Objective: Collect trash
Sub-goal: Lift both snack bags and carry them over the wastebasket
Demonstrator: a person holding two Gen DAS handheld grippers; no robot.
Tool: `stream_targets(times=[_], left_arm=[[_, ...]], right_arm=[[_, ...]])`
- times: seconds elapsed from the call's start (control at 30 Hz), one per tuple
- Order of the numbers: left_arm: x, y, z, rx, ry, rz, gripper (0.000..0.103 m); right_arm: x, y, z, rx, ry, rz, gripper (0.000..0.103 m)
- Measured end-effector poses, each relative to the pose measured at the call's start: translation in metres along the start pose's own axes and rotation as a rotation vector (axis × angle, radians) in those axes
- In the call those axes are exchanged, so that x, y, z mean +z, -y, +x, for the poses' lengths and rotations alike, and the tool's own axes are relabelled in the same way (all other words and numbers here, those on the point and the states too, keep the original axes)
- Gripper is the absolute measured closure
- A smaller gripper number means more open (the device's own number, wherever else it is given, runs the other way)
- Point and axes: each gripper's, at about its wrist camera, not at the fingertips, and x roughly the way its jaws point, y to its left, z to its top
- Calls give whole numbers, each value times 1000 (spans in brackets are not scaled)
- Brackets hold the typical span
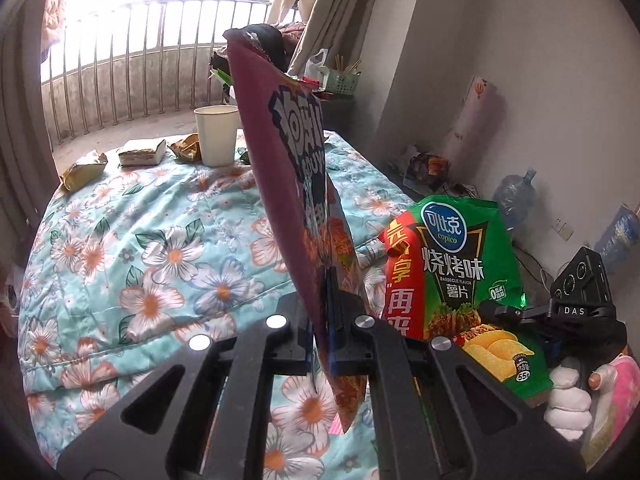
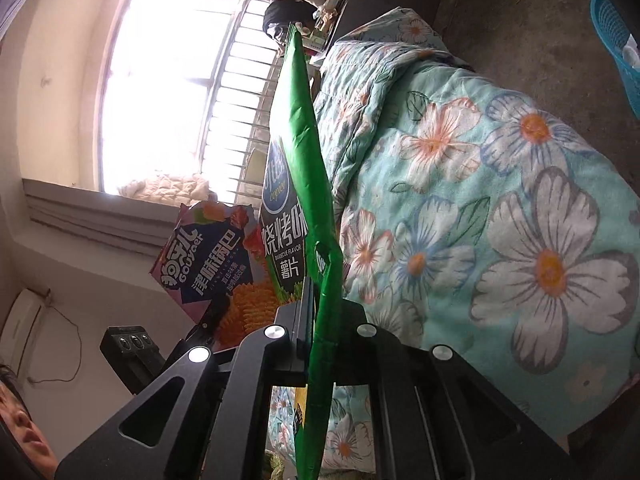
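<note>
My left gripper (image 1: 326, 312) is shut on a purple snack bag (image 1: 288, 184), held upright above the floral quilt (image 1: 132, 248). My right gripper (image 2: 320, 320) is shut on a green chip bag (image 2: 308, 184), held edge-on and tilted. The green chip bag also shows in the left wrist view (image 1: 456, 272) at the right, with the right gripper (image 1: 560, 312) behind it. The purple snack bag shows in the right wrist view (image 2: 216, 264) to the left. A white paper cup (image 1: 216, 136) and several small wrappers (image 1: 142, 152) lie at the quilt's far edge.
A barred window (image 1: 132, 60) lies beyond the bed. A green basket (image 1: 340, 80) stands on a dark stand at the back. Water bottles (image 1: 516, 196) and clutter sit by the right wall. A blue basket (image 2: 616, 44) stands on the floor.
</note>
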Motion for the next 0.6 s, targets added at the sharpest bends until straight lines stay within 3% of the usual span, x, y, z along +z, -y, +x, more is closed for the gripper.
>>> stream_targets(times=[0.6], left_arm=[[-5,23,-26,85,64,92,101]], right_arm=[[-13,15,-34,64,66,14,97]])
